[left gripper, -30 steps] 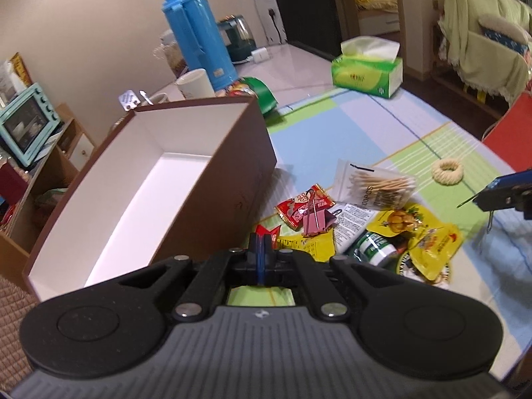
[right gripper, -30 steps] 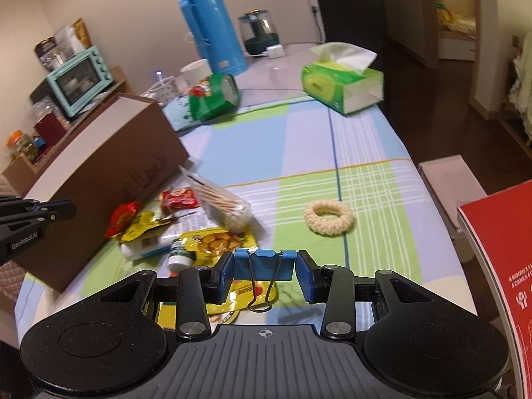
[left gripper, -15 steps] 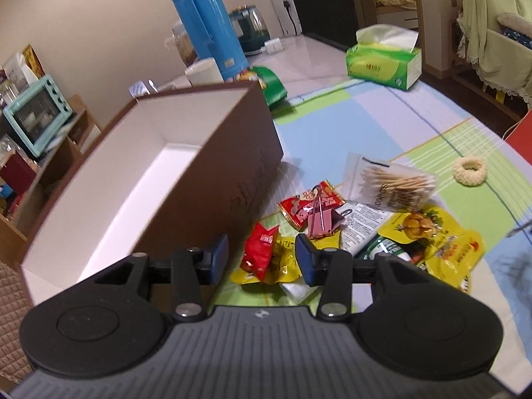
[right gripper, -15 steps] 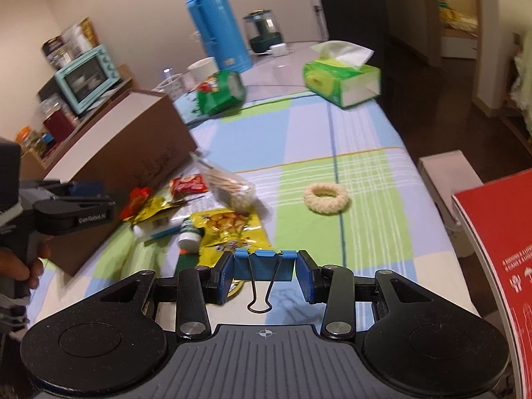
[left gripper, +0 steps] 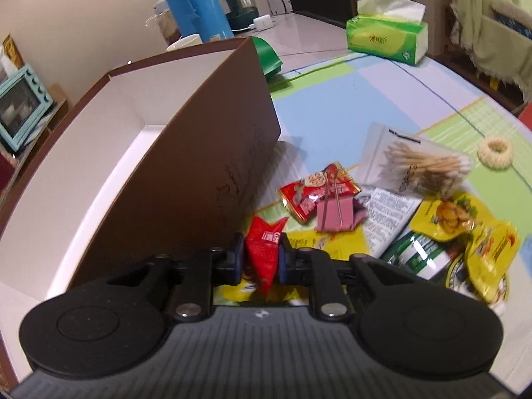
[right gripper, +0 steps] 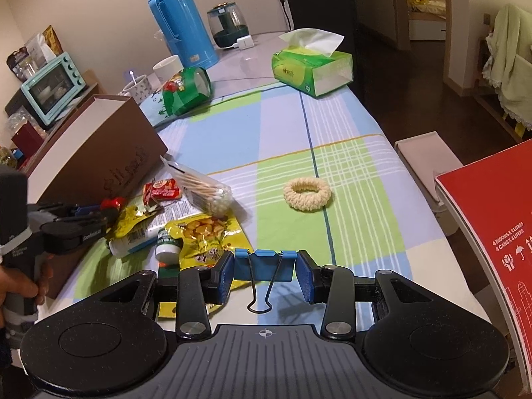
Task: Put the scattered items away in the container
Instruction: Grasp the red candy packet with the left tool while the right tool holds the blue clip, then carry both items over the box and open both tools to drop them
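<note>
Left wrist, crinkly triangular red sachet (left gripper: 264, 254), pinched

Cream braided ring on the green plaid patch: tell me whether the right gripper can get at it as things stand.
Probably not yet. The cloth around the cream braided ring is bare and the path ahead of the right gripper looks free, but its jaws are already shut on a blue binder clip, which must go first.

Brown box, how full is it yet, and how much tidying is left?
The visible part of the brown box holds nothing. In hand: the left gripper pinches a red sachet, and the right gripper holds a blue binder clip. The cotton swabs, pink clip, yellow snack bag and woven ring remain on the cloth.
</note>
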`<state>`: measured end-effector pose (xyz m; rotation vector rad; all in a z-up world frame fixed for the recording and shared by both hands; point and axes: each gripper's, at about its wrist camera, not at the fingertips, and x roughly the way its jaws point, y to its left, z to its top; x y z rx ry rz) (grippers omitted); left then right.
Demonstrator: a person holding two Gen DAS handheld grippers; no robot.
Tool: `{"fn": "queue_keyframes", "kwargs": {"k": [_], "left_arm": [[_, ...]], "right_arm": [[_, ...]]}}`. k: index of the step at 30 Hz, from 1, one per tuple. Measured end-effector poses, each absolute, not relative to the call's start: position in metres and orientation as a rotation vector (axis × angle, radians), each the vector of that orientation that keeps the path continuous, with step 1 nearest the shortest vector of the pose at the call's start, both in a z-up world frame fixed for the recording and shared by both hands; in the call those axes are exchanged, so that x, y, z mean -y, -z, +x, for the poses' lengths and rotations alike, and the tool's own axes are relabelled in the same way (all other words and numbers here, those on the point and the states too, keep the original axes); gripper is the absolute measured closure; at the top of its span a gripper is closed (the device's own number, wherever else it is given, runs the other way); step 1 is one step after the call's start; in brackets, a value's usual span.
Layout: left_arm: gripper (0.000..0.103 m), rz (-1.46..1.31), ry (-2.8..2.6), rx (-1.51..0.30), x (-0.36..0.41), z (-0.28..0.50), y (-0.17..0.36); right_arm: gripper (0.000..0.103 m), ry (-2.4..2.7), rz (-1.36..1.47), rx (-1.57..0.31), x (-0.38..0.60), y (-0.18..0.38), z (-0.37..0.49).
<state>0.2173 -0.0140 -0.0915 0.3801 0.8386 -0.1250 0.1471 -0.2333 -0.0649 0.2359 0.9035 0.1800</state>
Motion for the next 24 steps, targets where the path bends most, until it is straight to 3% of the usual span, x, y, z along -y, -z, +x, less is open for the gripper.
{"fn": "queue_keyframes", "kwargs": {"k": [24], "left_arm": [[0.088,0.193,0.220,-0.764,-0.043,0.152,-0.030]], "right_arm": [[0.063,-0.352,0.098,-0.875,0.177,0.026,0.185]]}}
